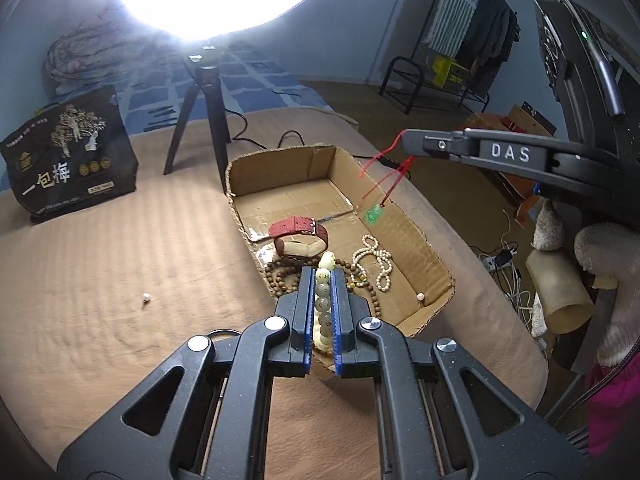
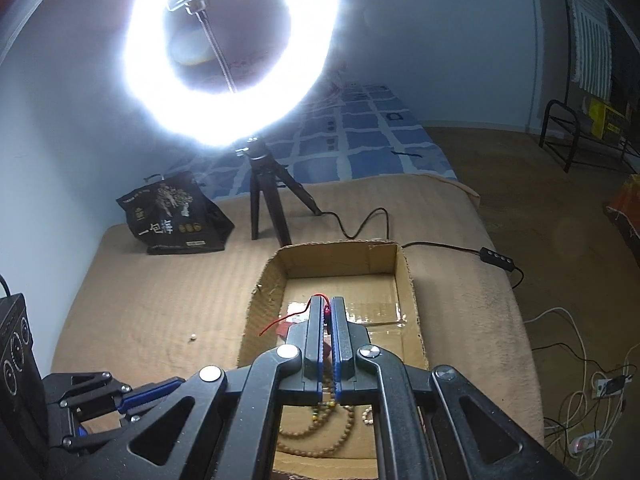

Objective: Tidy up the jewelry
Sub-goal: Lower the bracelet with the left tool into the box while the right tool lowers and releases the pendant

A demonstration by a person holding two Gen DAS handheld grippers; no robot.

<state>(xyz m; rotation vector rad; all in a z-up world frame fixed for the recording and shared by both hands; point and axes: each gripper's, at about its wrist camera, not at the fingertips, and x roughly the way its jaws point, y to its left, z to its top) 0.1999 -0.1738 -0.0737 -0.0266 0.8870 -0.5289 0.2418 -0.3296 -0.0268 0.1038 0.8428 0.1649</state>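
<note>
A cardboard box (image 1: 420, 236) lies on the brown cloth and holds a red watch (image 1: 298, 234), a pearl necklace (image 1: 376, 260) and brown wooden beads (image 1: 282, 280). My left gripper (image 1: 324, 276) is shut on a pale green bead bracelet (image 1: 323, 300) over the box's near end. My right gripper (image 2: 327, 304) is shut on a red cord (image 1: 380, 172) above the box; a green pendant (image 1: 374, 214) hangs from it. The right gripper shows in the left wrist view (image 1: 408, 142). The box also shows in the right wrist view (image 2: 408, 280), with the wooden beads (image 2: 320, 432).
A loose pearl (image 1: 145, 298) lies on the cloth left of the box, and another (image 1: 420, 297) lies in the box corner. A ring light on a tripod (image 1: 200, 120) and a black bag (image 1: 68, 156) stand behind. Cables (image 2: 580, 400) lie on the floor at right.
</note>
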